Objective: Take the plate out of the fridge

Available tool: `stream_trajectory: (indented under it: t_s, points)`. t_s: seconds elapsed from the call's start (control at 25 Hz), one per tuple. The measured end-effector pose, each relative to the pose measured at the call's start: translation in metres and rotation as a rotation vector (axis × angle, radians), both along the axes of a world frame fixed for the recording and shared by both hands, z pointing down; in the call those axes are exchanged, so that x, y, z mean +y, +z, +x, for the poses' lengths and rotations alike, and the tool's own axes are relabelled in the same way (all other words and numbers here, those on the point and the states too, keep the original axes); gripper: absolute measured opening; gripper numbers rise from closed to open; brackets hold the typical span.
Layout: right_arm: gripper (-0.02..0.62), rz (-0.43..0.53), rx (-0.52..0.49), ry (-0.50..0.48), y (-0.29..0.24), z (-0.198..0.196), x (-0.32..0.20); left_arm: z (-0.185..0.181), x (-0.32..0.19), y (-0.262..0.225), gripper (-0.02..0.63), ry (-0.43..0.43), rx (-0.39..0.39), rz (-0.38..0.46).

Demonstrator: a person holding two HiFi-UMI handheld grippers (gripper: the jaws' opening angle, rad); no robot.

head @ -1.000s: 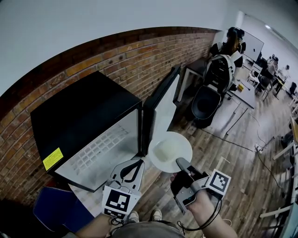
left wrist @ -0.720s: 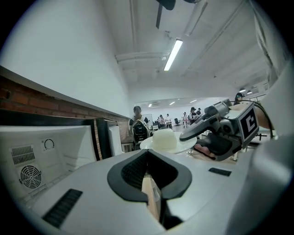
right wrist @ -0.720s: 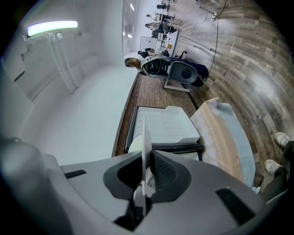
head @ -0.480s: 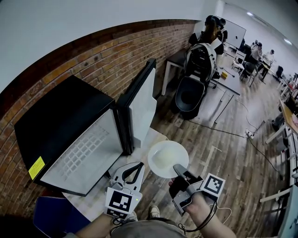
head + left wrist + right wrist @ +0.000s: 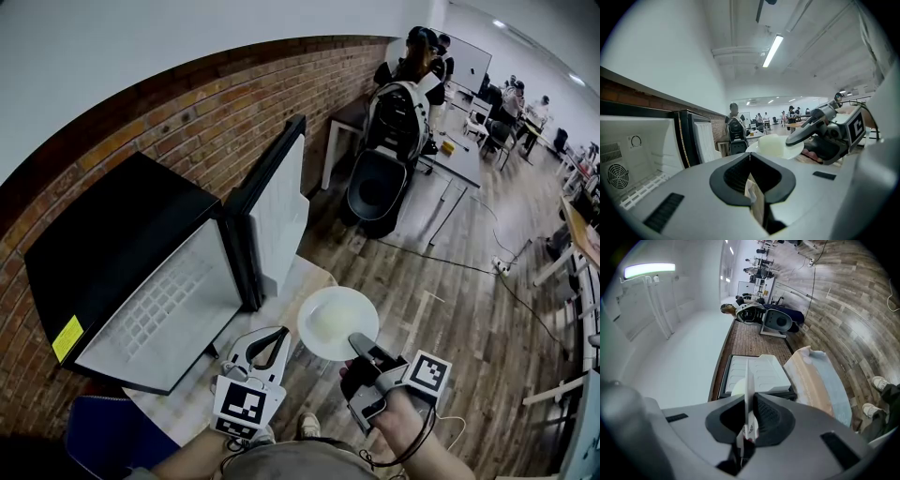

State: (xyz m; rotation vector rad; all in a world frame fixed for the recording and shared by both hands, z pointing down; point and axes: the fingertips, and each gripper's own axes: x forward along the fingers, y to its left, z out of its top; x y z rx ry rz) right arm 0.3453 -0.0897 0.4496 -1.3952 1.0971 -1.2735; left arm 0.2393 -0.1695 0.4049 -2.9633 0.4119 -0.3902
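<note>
A white plate (image 5: 337, 322) with a pale lump of food on it hangs level in the air, outside the fridge (image 5: 122, 253). My right gripper (image 5: 361, 345) is shut on its near rim. In the right gripper view the plate (image 5: 747, 380) shows edge-on as a thin white line pinched between the jaws of that gripper (image 5: 747, 399). My left gripper (image 5: 279, 333) is shut and holds nothing, just left of the plate. In the left gripper view the plate (image 5: 776, 146) and the right gripper (image 5: 825, 136) lie ahead of the left gripper (image 5: 750, 154). The fridge door (image 5: 277, 206) stands open.
The black fridge has a white inside with a wire shelf (image 5: 642, 190). A small table with a pale cloth (image 5: 291, 281) stands below the door. A black and white chair-like unit (image 5: 380, 178) stands further back. Desks and people (image 5: 511, 103) fill the far right. A blue seat (image 5: 103, 436) is at lower left.
The plate in the right gripper has come a little lower and further out from the fridge front. The head view has swung, so the fridge lies further left. Both grippers stay shut.
</note>
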Motion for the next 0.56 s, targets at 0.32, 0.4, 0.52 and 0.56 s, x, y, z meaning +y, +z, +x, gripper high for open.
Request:
stream_trajectory:
  t_s: [0.32,0.4,0.52,0.56]
  points:
    - [0.038,0.016,0.0,-0.022,-0.003,-0.003,-0.004,-0.011,-0.007,-0.001,0.018,-0.042,0.004,-0.006]
    - [0.038,0.019,0.0,-0.028,-0.005,-0.005,-0.005,-0.015,-0.01,-0.002,0.018,-0.055,0.006,-0.008]
    - [0.038,0.022,-0.001,-0.037,-0.006,-0.009,-0.008,-0.019,-0.013,-0.003,0.018,-0.065,0.006,-0.009]
    - [0.038,0.023,-0.001,-0.04,-0.006,-0.01,-0.009,-0.02,-0.014,-0.003,0.018,-0.067,0.006,-0.009]
